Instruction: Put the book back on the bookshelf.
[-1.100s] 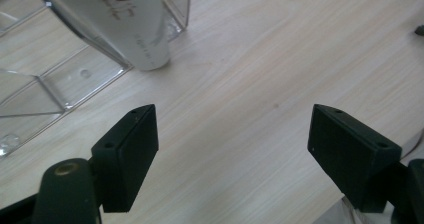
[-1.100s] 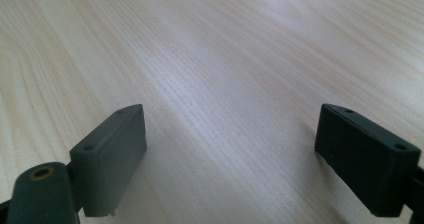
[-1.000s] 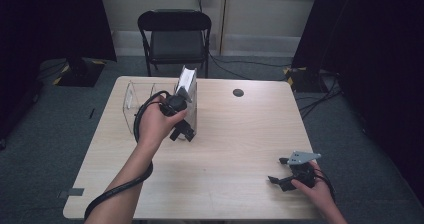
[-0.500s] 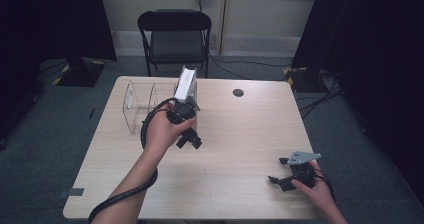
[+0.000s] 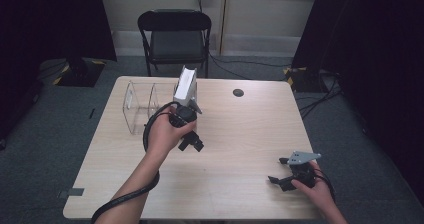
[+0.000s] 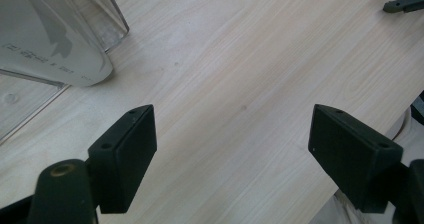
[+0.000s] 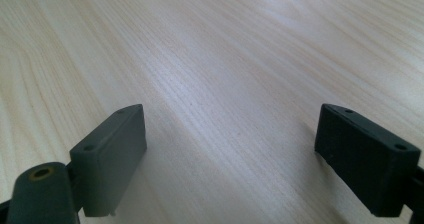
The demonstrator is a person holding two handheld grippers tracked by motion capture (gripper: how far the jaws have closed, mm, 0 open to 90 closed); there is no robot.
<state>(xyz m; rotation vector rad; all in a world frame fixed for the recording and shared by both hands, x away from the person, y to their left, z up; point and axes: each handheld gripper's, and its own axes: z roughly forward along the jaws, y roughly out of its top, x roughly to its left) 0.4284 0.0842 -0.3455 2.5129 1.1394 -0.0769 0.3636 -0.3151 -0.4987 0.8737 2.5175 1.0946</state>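
A white flat item (image 5: pixel 186 85) stands upright at the right end of a clear plastic rack (image 5: pixel 140 106) on the wooden table (image 5: pixel 240 134). My left gripper (image 5: pixel 192 143) hovers just in front of it, open, with nothing between its jaws. In the left gripper view the left gripper (image 6: pixel 230 149) looks down on bare wood, and the white item (image 6: pixel 50 44) with its rounded corner lies at the upper left beside the rack's wall (image 6: pixel 107 14). My right gripper (image 5: pixel 278 170) rests near the front right corner, open. The right gripper (image 7: pixel 230 159) spans bare table.
A small dark round disc (image 5: pixel 238 92) sits in the tabletop at the back. A black folding chair (image 5: pixel 175 36) stands behind the table. The left gripper's cable (image 5: pixel 125 199) trails over the front edge. Dark curtains flank the room.
My left hand has drawn slightly back from the white item toward the front of the table. The white item stays in the rack. The right hand has not moved.
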